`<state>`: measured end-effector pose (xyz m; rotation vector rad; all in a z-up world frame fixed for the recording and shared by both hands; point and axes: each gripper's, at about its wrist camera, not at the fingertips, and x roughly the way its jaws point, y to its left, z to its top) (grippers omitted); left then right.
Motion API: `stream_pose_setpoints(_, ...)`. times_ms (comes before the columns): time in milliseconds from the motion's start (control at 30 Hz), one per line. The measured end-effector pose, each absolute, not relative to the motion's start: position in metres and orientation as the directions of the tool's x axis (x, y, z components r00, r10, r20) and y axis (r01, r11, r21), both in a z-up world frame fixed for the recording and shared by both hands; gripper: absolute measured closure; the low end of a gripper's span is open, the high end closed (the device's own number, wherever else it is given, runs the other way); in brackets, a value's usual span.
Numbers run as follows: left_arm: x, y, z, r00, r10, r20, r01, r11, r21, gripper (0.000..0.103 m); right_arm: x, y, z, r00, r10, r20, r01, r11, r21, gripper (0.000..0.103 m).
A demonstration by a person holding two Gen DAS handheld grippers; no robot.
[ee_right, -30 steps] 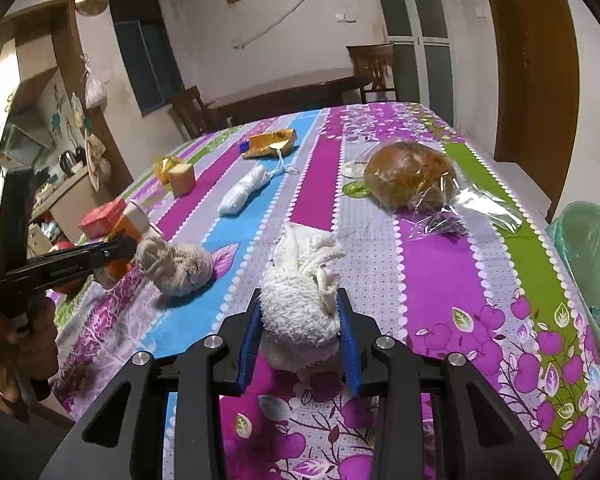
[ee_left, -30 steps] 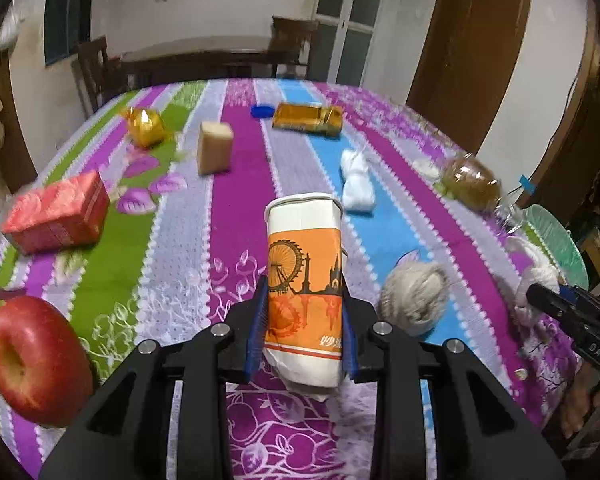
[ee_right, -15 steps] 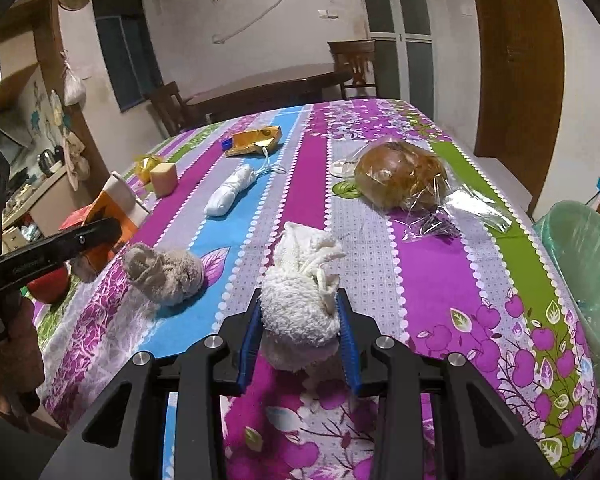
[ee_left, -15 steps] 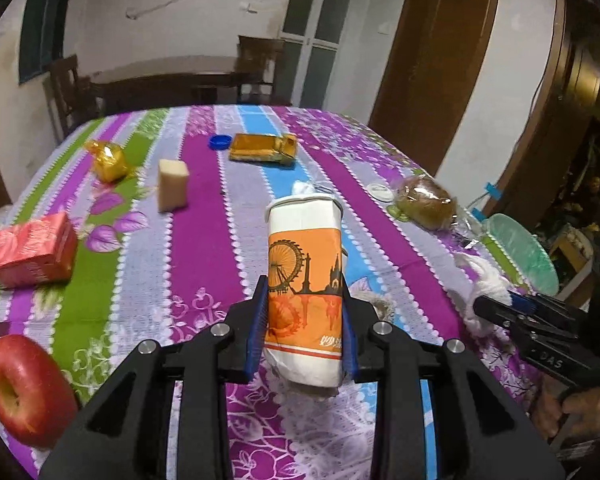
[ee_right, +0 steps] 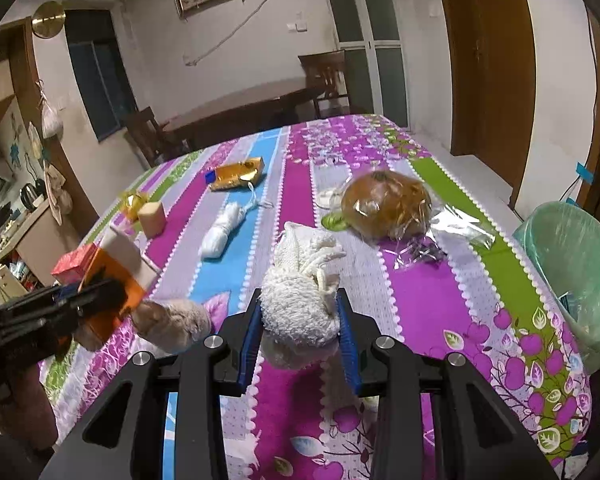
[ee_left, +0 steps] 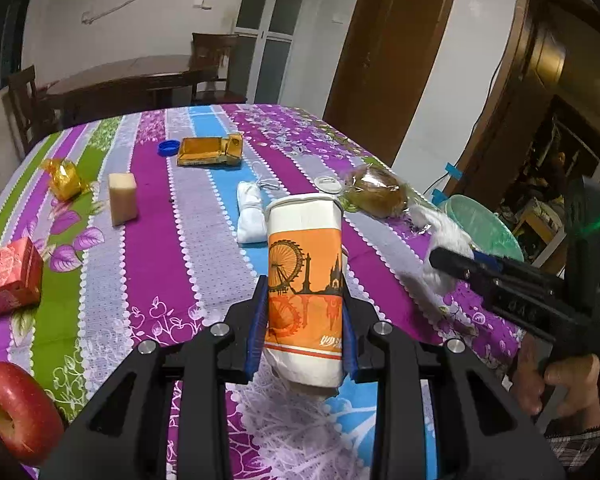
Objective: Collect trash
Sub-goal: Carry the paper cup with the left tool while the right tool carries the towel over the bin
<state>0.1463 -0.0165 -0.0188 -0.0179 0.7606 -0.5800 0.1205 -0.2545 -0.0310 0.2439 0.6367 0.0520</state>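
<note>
Left wrist view first: the left gripper (ee_left: 304, 332) has come up off the striped tablecloth (ee_left: 160, 248) since a second ago, and the camera has swung round, so the door and the green-lined bin (ee_left: 480, 228) now sit far more in the picture. The apple (ee_left: 16, 412) has slid to the bottom left corner. The orange paper cup (ee_left: 304, 288) stays clamped upright between the blue pads, crumpled paper stuffed in its base. Its print shows a ferris wheel and a skyline; the small white characters near the foot are too blurred to read. Right of the cup, the right gripper (ee_left: 448, 258) pokes in from the side with a white rag (ee_left: 446, 240) in its tip, a hand (ee_left: 560, 380) on its handle. Beyond the cup lie a white bundle (ee_left: 250, 216), a gold packet (ee_left: 210, 152) and a wrapped bun (ee_left: 376, 196).

Right wrist view: the right gripper (ee_right: 300, 332) has lifted too, and the table has dropped lower under it. Its jaws stand narrow, squeezing the white rag (ee_right: 300, 300), which bulges above the pads. Left of the rag, the left gripper (ee_right: 92, 300) carries the orange cup (ee_right: 116, 280) tilted, above a beige rag ball (ee_right: 172, 320). Right of the rag, the bin (ee_right: 576, 272) stands at the table edge. No writing legible here.
</note>
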Motion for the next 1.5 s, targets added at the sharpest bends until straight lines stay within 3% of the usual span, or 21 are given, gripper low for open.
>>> stream_pose_setpoints(300, 0.137, -0.021, -0.02, 0.584, -0.47, -0.662, 0.471, 0.86, -0.195, 0.073, 0.113, -0.256, -0.035, 0.81, 0.179, -0.558, -0.012, 0.957, 0.29, 0.067)
stream_pose_setpoints(633, 0.144, -0.084, -0.003, 0.557, -0.496, -0.666, 0.503, 0.84, -0.205, 0.073, 0.096, -0.292, -0.02, 0.804, 0.215, -0.554, -0.062, 0.958, 0.281, 0.067)
stream_pose_setpoints(1000, 0.166, -0.155, 0.02, 0.546, -0.482, -0.685, 0.533, 0.831, -0.159, 0.073, 0.079, -0.367, -0.012, 0.834, 0.143, -0.533, 0.029, 0.953, 0.301, 0.067)
stream_pose_setpoints(1500, 0.16, -0.285, 0.028, 0.426, -0.544, -0.723, 0.723, 0.685, -0.09, 0.072, 0.026, -0.459, 0.006, 0.849, 0.045, -0.527, 0.141, 0.941, 0.308, 0.067)
